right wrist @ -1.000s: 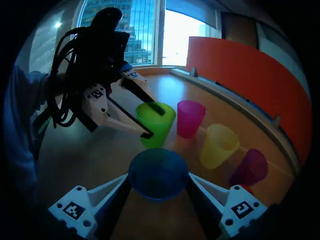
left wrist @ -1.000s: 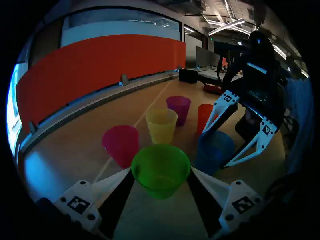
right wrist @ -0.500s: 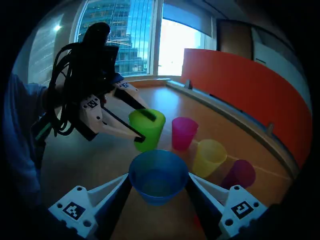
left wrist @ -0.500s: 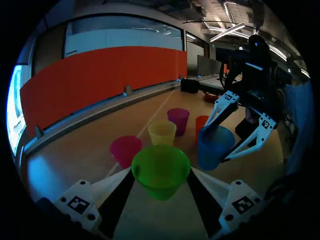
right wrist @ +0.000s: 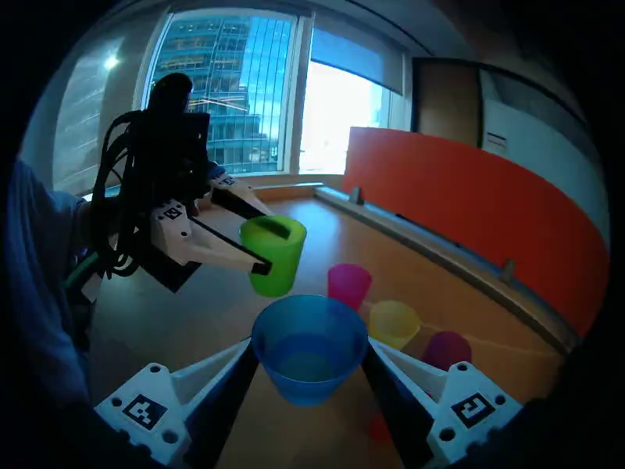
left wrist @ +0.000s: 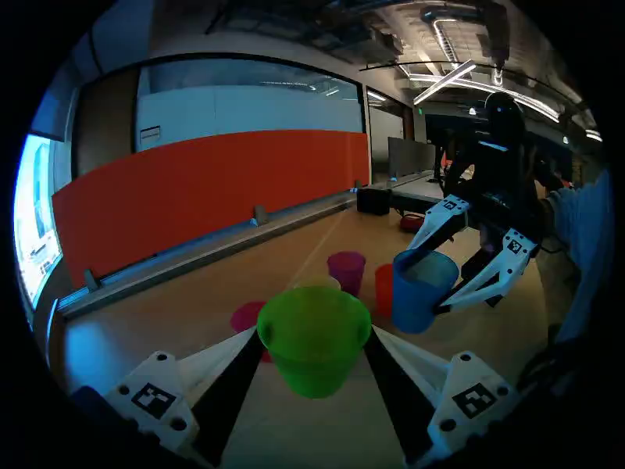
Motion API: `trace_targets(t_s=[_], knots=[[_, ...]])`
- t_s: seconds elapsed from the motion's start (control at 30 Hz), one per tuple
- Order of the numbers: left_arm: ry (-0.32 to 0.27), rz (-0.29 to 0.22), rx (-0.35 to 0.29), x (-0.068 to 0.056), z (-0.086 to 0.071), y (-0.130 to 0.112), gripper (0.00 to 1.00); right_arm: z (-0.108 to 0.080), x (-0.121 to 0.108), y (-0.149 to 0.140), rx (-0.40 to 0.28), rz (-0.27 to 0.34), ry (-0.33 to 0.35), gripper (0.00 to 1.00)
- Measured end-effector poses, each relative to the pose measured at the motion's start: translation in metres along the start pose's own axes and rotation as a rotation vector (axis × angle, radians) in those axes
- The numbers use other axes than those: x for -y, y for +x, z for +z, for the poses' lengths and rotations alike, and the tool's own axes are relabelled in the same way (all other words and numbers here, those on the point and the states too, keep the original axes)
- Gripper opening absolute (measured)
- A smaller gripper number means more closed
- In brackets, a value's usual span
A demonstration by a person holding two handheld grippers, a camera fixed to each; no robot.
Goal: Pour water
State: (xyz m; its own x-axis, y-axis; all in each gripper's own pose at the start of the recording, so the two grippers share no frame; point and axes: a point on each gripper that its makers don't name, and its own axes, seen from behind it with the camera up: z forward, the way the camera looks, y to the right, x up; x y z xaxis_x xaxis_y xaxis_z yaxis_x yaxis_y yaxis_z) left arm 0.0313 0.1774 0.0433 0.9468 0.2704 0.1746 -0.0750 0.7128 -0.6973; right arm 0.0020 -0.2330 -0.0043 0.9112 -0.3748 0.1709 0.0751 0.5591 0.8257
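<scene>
My left gripper (left wrist: 314,344) is shut on a green cup (left wrist: 314,338), held upright above the wooden table (left wrist: 180,313). Seen from the right gripper view, that green cup (right wrist: 273,252) hangs in the left gripper (right wrist: 262,246) at mid-left. My right gripper (right wrist: 310,359) is shut on a blue cup (right wrist: 310,356) with water in its bottom, also lifted and upright. In the left gripper view the blue cup (left wrist: 422,288) sits in the right gripper (left wrist: 426,285) to the right of the green one, at about the same height.
Several cups stand on the table below: a pink cup (right wrist: 348,284), a yellow cup (right wrist: 393,323), a purple cup (right wrist: 445,349) and an orange cup (left wrist: 383,288). An orange wall panel (left wrist: 211,187) runs along the table's far edge. A person's blue sleeve (right wrist: 35,313) is at the left.
Both grippers have lifted their cups off the table; the green and blue cups now hang well above the standing cups, which look smaller and lower.
</scene>
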Motion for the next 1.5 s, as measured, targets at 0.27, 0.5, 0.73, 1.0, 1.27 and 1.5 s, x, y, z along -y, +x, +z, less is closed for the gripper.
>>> trace_targets(t_s=[0.27, 0.5, 0.73, 1.0, 1.27, 1.5], knots=[[0.008, 0.008, -0.047, -0.006, -0.012, 0.017, 0.87, -0.017, -0.002, 0.024, -0.085, 0.012, -0.036, 0.91], [0.013, 0.005, -0.092, -0.01, -0.021, 0.031, 0.87, -0.03, -0.006, 0.044, -0.156, 0.026, -0.063, 0.91], [0.016, 0.001, -0.135, -0.016, -0.029, 0.044, 0.87, -0.04, -0.009, 0.059, -0.208, 0.031, -0.085, 0.91], [0.007, -0.002, -0.171, -0.027, -0.036, 0.055, 0.87, -0.046, -0.011, 0.075, -0.252, 0.028, -0.099, 0.91], [0.002, 0.009, -0.193, -0.036, -0.04, 0.061, 0.87, -0.054, -0.014, 0.089, -0.289, 0.025, -0.112, 0.91], [-0.003, 0.009, -0.212, -0.042, -0.043, 0.068, 0.87, -0.058, -0.013, 0.098, -0.304, 0.01, -0.111, 0.91]])
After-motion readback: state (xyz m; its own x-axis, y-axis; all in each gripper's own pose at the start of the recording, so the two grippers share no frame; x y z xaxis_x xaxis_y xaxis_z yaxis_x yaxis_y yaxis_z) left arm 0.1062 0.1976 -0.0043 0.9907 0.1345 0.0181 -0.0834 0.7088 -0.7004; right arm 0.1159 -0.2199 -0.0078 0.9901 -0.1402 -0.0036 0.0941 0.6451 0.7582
